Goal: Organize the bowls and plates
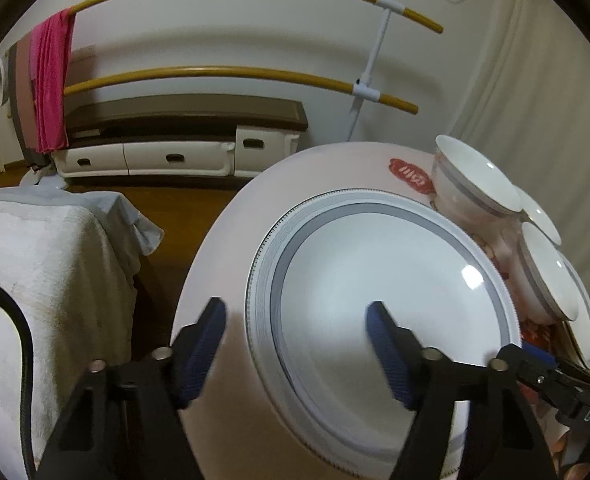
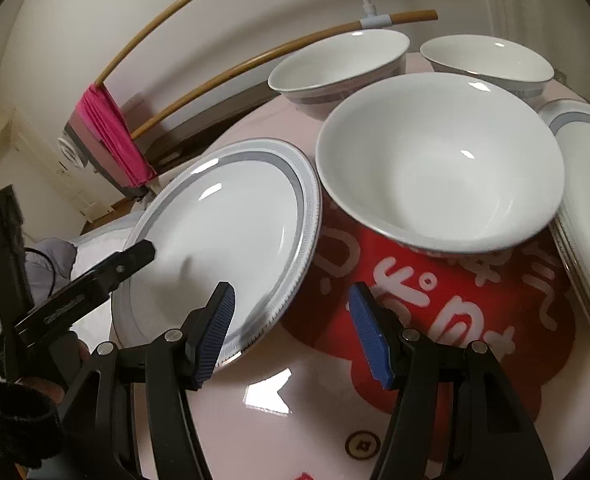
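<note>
A large white plate with a grey band (image 1: 375,292) (image 2: 223,220) lies on the round pink-white table (image 1: 219,240) (image 2: 295,420). My left gripper (image 1: 295,308) stands open astride the plate's left rim, one finger outside it and one over the inside. My right gripper (image 2: 291,300) is open astride the opposite rim, its left finger (image 2: 211,332) over the plate. A big white bowl (image 2: 439,168) (image 1: 547,272) sits beside the plate. Two smaller bowls (image 2: 339,64) (image 2: 487,60) stand behind it. Another banded plate (image 2: 587,184) (image 1: 587,320) lies at the far right.
A red graphic with white lettering (image 2: 435,312) covers part of the table. A rack with yellow rails and a pink cloth (image 1: 51,80) stands behind, by a low cabinet (image 1: 183,120). Towel-covered furniture (image 1: 47,260) is on the left, across a strip of wooden floor (image 1: 167,208).
</note>
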`<state>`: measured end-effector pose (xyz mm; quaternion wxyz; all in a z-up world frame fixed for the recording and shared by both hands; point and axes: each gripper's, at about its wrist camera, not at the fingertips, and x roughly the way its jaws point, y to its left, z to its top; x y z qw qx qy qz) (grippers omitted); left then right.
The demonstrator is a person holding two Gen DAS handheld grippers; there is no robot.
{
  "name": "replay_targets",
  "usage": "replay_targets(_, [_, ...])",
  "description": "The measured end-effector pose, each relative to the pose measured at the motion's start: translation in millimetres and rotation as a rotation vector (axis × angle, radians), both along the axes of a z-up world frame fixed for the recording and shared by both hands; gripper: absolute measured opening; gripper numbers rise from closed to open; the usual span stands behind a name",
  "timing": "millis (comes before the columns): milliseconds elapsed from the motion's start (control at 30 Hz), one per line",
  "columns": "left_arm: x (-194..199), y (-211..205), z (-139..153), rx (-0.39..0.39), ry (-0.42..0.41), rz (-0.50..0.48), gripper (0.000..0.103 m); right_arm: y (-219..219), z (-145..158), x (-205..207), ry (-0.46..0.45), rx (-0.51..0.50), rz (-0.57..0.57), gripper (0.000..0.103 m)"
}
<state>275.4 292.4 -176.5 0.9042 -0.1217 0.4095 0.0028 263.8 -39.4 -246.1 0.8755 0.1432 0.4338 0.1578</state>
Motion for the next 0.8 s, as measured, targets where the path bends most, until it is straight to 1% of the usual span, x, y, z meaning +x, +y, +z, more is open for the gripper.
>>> replay_targets(67, [9.6, 3.1, -2.6, -0.006, 0.006, -0.005, 0.047, 1.3, 0.0, 1.7, -0.008, 0.003, 0.001, 0.061])
replay_targets(133, [11.5, 5.2, -2.2, 0.005, 0.009, -0.008, 0.044, 2.4, -0.2, 3.2, -0.016, 0.007, 0.006, 0.06])
replay_targets(200, [15.4, 4.2, -4.3, 0.014, 0.01, -0.009, 0.042, 3.2, -1.9, 5.2, -0.017, 0.014, 0.013, 0.046])
replay_targets(233, [16.5, 4.4, -5.5, 0.011, 0.011, -0.011, 0.041, 2.4, -3.7, 4.9, -0.015, 0.017, 0.016, 0.043])
replay_targets(367, [20.0, 4.0, -8.2, 0.026, 0.013, -0.023, 0.04, 1.6, -7.5, 7.0, -0.007, 0.044, 0.032, 0.023])
replay_targets(433, [25.0, 1.6, -10.4, 0.04, 0.015, -0.024, 0.039, 1.9, -8.8, 6.3, -0.012, 0.049, 0.034, 0.023])
replay_targets(500, [26.0, 1.7, -11.5, 0.042, 0.008, -0.005, 0.03, -0.2, -10.2, 6.7, -0.013, 0.062, 0.035, 0.021])
replay_targets(567, [26.0, 3.7, -13.2, 0.017, 0.001, 0.008, 0.026, -1.9, -10.7, 4.4, -0.014, 0.059, 0.035, 0.018])
replay_targets(600, [24.9, 3.6, -13.3, 0.018, -0.003, 0.011, 0.025, -1.8, -10.3, 3.1, -0.017, 0.053, 0.04, 0.018])
replay_targets(700, [19.0, -3.5, -12.8, 0.061, -0.008, 0.015, 0.025, 0.6, -8.8, 0.4, -0.024, 0.028, 0.059, 0.019])
replay_targets(800, [12.9, -4.8, -10.5, 0.046, -0.01, 0.021, 0.023, 2.0, -7.2, -3.8, -0.025, 0.033, 0.073, 0.019])
